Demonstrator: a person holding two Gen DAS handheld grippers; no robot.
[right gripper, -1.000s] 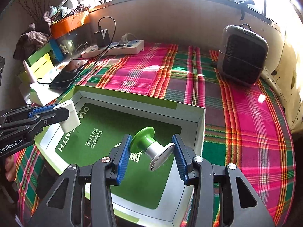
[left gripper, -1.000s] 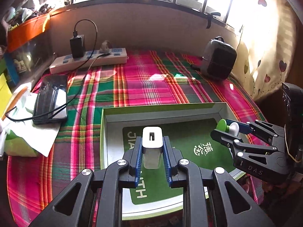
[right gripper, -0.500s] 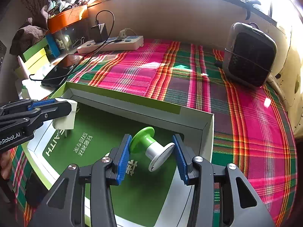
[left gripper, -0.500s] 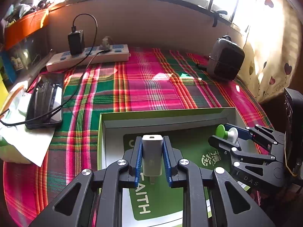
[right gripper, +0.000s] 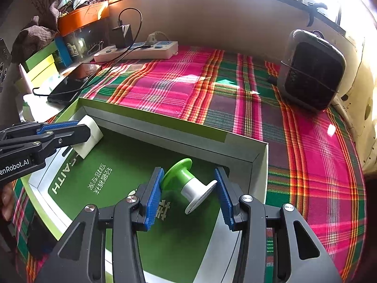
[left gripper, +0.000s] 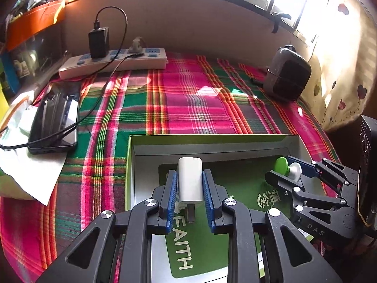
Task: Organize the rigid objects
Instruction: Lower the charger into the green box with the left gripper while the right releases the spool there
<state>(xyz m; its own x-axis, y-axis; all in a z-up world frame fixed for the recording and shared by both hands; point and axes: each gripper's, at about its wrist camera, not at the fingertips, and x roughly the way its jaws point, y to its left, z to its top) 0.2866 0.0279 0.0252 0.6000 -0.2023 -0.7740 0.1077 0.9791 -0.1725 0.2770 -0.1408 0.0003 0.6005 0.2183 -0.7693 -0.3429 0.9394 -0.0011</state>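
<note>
Both items over the shallow green-lined cardboard box point(right gripper: 259, 155), neither released: left gripper point(left gripper: 189, 188) clamps the white plastic charger plug point(left gripper: 190, 180), right gripper point(right gripper: 188, 193) pinches the green-and-white spool point(right gripper: 188, 184); setting down remains.

White charger point(left gripper: 190, 181) gripped; green-white spool point(right gripper: 188, 185) tilted, perhaps loose.

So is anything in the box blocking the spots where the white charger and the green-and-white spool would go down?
Nothing visible does. The white plug-in charger in the left gripper and the green-and-white plastic spool in the right gripper are both over bare floor of the green-lined cardboard box.
</note>
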